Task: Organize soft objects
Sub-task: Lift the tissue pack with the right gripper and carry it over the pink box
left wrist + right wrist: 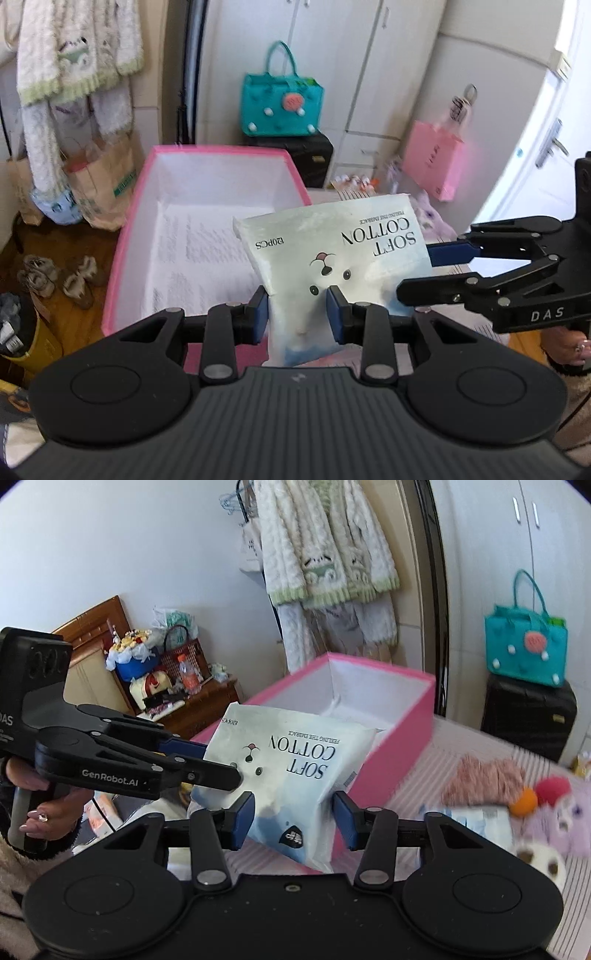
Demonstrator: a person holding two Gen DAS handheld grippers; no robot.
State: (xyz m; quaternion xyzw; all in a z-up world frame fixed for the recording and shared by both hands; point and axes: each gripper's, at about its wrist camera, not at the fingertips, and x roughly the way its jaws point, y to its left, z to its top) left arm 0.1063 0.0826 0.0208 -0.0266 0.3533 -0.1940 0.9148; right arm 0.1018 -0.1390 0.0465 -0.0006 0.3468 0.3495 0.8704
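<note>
Left wrist view: the cotton pack (332,254) sits mid-frame, held up off the bed, its "SOFT COTTON" print and dog face upside down. Its long axis runs from the lower centre up toward the upper right, with the top edge tilted away. The left gripper (297,317) is clenched on the pack's lower end, a blue pad pressing each side. The right gripper (432,273) enters from the right edge, and its blue pad reaches the pack's right side.

Behind the pack, filling the centre left, stands the pink box (129,229), open at the top; its white lining is bare and nothing lies in it. A teal bag (280,103) stands on a black case (310,155) at upper centre, and a pink bag (436,162) hangs at the right.

Right wrist view: the same pack (291,768) leans across the centre, the printed end toward the upper left and a dark logo at the lower end. The right gripper (293,819) has a pad on each side of that lower end; the left pad meets the pack, while a sliver of gap shows at the right pad, so its hold is unclear. Plush toys (546,819) lie on the striped bed (443,746) at the lower right.
</note>
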